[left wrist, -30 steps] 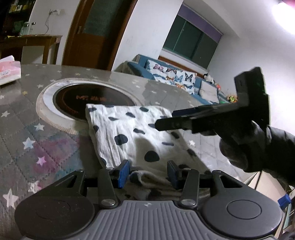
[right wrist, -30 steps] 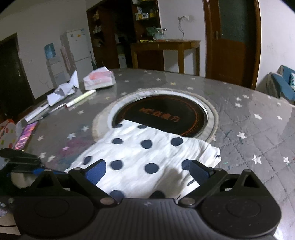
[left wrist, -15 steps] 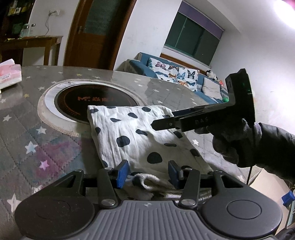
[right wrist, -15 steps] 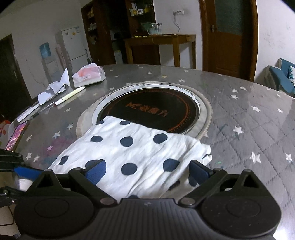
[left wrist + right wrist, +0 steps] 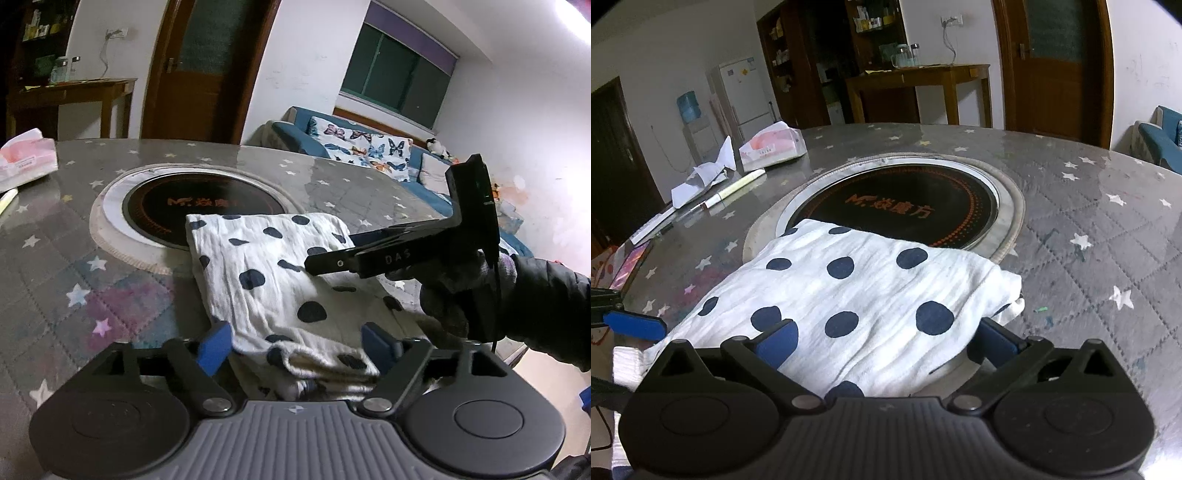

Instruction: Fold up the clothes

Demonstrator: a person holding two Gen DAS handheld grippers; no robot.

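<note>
A white cloth with dark blue dots lies folded on the grey star-patterned table, its far edge over the round black hob. It also shows in the right wrist view. My left gripper is open, its blue pads on either side of the cloth's near edge. My right gripper is open over the cloth's near side; it also shows in the left wrist view, held in a gloved hand above the cloth's right part. The left gripper's blue pad shows at the left edge.
A round black induction hob with a pale ring is set in the table's middle. A tissue pack, crumpled paper, a pen and a phone lie at the far left. The table edge runs near right.
The left gripper's fingers have opened wider around the cloth's near edge. The right gripper has moved lower and closer over the cloth. The cloth lies much as before.
</note>
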